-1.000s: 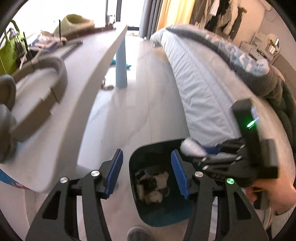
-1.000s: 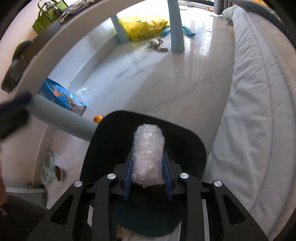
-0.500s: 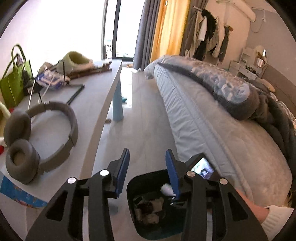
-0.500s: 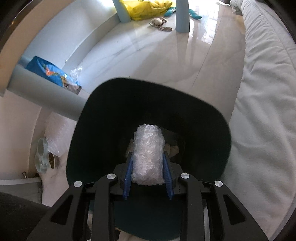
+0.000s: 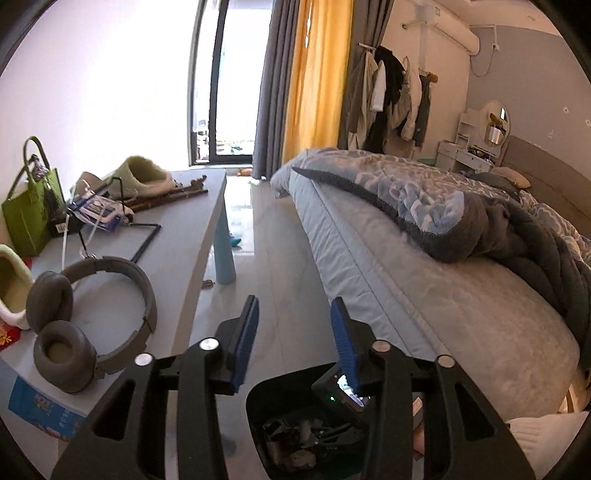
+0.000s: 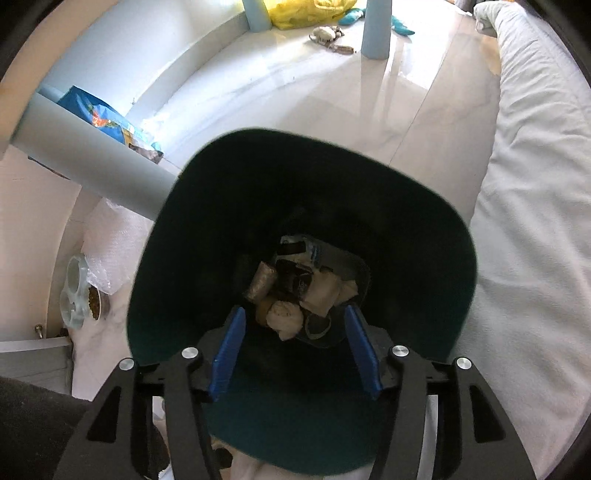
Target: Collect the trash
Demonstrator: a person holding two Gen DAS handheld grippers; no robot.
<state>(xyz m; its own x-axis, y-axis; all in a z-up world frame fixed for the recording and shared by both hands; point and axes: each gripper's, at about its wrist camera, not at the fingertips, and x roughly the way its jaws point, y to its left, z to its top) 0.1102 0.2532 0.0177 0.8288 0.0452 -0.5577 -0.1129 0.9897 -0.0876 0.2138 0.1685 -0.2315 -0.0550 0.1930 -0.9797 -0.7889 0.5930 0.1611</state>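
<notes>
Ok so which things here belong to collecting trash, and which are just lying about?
Part of the job:
- trash bin
- trash pile inside it
- right gripper, open over the bin
- left gripper, open

Just lying about:
- headphones
- green bag
- bed
- pet food dish
- yellow bag

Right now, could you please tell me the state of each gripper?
Left gripper: open, holding nothing, raised near the table.
Right gripper: open, holding nothing, over the trash bin.
</notes>
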